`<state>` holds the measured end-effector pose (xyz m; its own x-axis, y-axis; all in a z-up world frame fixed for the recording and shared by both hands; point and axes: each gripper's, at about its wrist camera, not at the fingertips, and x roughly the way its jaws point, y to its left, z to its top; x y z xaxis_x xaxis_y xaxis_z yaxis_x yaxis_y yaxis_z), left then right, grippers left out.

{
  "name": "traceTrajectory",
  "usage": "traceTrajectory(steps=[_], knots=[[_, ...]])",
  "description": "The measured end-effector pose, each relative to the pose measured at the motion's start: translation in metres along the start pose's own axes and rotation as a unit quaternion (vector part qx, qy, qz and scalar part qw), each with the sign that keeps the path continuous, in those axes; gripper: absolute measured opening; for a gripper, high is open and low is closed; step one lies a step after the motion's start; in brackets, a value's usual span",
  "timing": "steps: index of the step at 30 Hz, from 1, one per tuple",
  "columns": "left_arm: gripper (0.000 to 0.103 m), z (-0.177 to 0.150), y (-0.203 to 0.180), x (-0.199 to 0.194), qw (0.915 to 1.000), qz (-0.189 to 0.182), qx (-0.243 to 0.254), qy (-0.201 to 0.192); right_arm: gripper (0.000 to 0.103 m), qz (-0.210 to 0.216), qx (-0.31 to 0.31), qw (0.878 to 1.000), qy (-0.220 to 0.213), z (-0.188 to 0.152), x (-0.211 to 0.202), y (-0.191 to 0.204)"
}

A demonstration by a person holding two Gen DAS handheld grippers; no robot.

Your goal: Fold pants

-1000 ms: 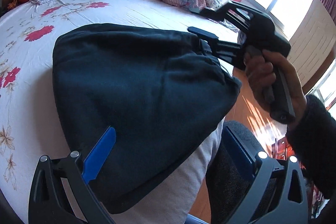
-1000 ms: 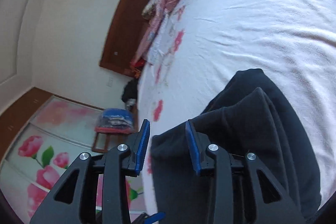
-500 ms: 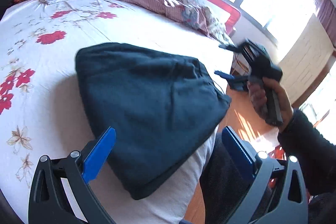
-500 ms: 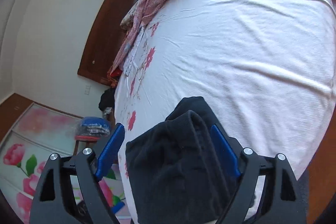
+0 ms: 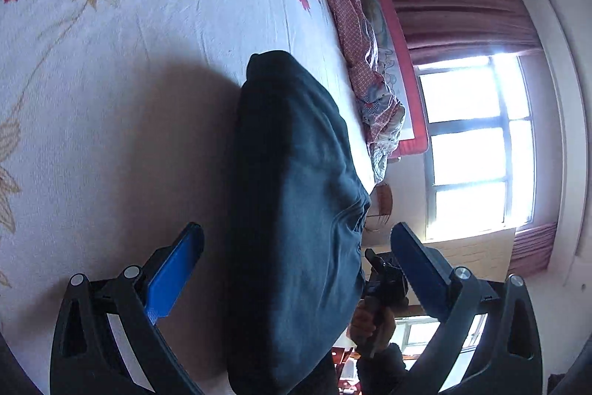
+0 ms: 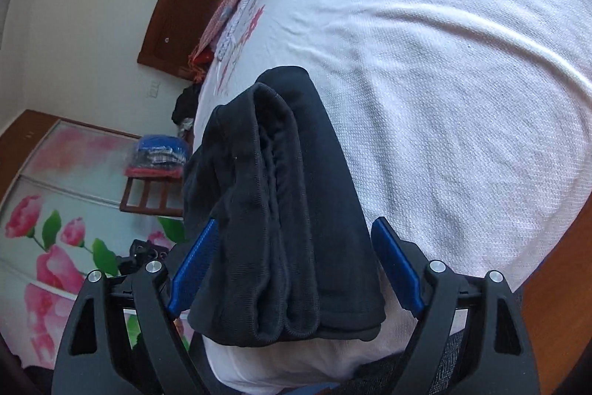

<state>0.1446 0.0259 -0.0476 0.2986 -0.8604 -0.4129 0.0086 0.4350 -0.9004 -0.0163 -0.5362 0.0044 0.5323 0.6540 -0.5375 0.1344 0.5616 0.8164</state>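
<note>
I see the dark navy folded fabric pants [image 6: 281,210] lying at the edge of the bed with the white floral sheet [image 6: 462,80]. My left gripper [image 5: 296,269] gapes wide, holding nothing; my right gripper [image 6: 292,269] likewise spread wide, pants bundle between its blue pads, ungripped

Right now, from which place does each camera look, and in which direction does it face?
Left wrist view: sits on the left tongs, looks along the folded pants over the flowered bed sheet toward the window; its open blue fingers and the person's right hand holding the right tongs show.
Right wrist view: sits on the right tongs, looks across the bed toward the wooden headboard and the flowered wardrobe; its open fingers show on both sides of the pants.
Shared: the pants, the sheet, the pink checked blanket.
</note>
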Motion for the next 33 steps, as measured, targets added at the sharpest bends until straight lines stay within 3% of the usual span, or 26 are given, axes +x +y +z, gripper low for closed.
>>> traceTrajectory(steps=[6,13,17,19,21,24,33], knots=[[0.101,-0.007,-0.002,0.018,0.998,-0.055,-0.006,0.032,0.085,0.056,-0.012,0.998,0.021,-0.003,0.003,0.005],[0.101,-0.005,-0.004,0.029,0.9966,-0.068,0.009,0.045,0.085,0.045,-0.016,0.999,0.026,-0.003,0.011,-0.002],[0.099,-0.006,-0.017,0.042,0.9966,-0.039,0.04,0.06,0.052,0.039,-0.025,0.999,0.02,-0.008,0.01,-0.005],[0.073,-0.008,-0.024,0.05,0.9962,-0.016,0.05,0.071,0.04,0.038,-0.022,0.999,0.012,-0.012,0.007,-0.005],[0.025,-0.008,-0.02,0.052,0.9972,0.009,0.035,0.066,0.036,0.029,-0.021,0.999,0.002,-0.015,0.004,0.002],[0.018,-0.009,-0.02,0.045,0.9983,0.001,0.027,0.052,0.034,0.002,-0.048,0.999,-0.001,-0.02,0.001,0.03],[0.015,0.003,-0.06,0.022,0.9965,-0.052,0.062,0.023,0.032,-0.034,-0.13,0.991,0.002,-0.002,-0.005,0.111]])
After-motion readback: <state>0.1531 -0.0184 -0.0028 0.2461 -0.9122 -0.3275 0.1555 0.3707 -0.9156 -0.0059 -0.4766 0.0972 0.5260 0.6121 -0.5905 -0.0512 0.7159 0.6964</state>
